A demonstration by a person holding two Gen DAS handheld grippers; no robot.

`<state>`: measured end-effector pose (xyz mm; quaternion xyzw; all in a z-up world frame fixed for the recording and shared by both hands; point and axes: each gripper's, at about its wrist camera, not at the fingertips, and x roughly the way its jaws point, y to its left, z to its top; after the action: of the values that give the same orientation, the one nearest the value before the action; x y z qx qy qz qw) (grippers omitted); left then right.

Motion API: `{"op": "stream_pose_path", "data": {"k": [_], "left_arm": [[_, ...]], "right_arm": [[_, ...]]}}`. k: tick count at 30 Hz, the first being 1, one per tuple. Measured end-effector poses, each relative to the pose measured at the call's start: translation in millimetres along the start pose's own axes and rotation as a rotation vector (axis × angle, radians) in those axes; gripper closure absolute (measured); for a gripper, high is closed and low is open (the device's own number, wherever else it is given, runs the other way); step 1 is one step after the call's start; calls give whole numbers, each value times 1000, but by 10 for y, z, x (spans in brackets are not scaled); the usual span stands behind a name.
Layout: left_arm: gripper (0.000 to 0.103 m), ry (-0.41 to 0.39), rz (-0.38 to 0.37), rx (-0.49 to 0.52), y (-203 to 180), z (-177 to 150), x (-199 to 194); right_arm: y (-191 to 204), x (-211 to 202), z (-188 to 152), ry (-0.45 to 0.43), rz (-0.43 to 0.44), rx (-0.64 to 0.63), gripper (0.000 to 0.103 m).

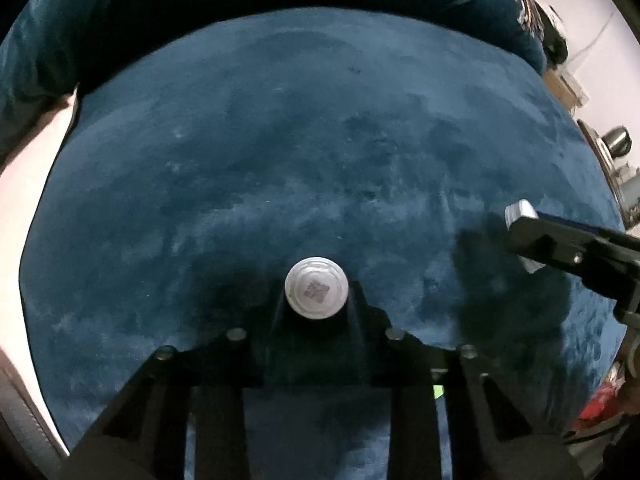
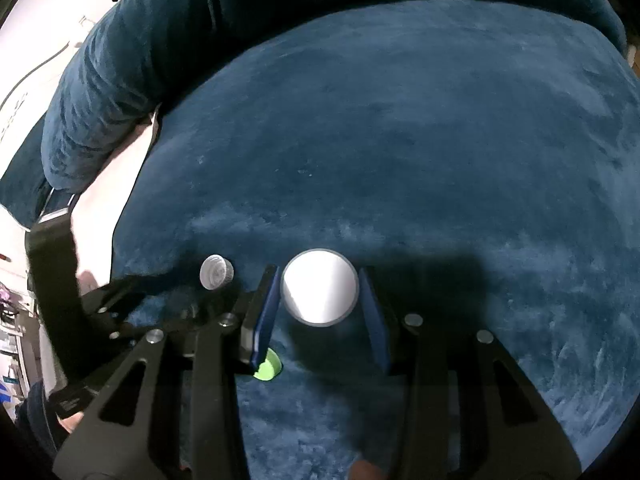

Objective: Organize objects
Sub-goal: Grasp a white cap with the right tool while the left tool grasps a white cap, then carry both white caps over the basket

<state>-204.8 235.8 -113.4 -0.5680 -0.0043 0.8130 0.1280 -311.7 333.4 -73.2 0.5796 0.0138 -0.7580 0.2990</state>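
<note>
Left gripper [image 1: 316, 308]: jaws drawn in tight on a small round silver ridged cap [image 1: 316, 294] with a printed code on top, seated at the fingertips. Right gripper [image 2: 320, 312]: blue pads flank a larger white round lid [image 2: 320, 287], apparently gripping its rim. Beneath both, a dark blue velvet cushion [image 2: 440, 140]; a lime-green cap [image 2: 267, 369] lies just under the right gripper's left finger. Step judged: both pickups complete. Next needs carrying each to its place; no destination visible.
</note>
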Motion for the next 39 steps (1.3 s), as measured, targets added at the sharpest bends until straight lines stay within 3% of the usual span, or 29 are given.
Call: {"op": "stream_pose_path", "data": {"k": [9, 17, 23, 31, 36, 39], "left_arm": [[73, -121, 6, -156, 460, -263, -685], [72, -245, 63, -300, 1204, -736, -1643], [72, -349, 162, -465, 1992, -1160, -2331], [72, -399, 286, -770, 3097, -2005, -2847], [72, -412, 310, -911, 3506, -2410, -2953], [72, -416, 299, -934, 3555, -2498, -2947]], "right_arm": [[200, 13, -20, -1, 22, -41, 61], [860, -27, -102, 14, 81, -202, 61], [1759, -70, -117, -6, 168, -342, 61], [3443, 43, -438, 37, 341, -590, 61], [4270, 137, -709, 87, 403, -720, 61], [4503, 227, -773, 107, 405, -746, 61]]}}
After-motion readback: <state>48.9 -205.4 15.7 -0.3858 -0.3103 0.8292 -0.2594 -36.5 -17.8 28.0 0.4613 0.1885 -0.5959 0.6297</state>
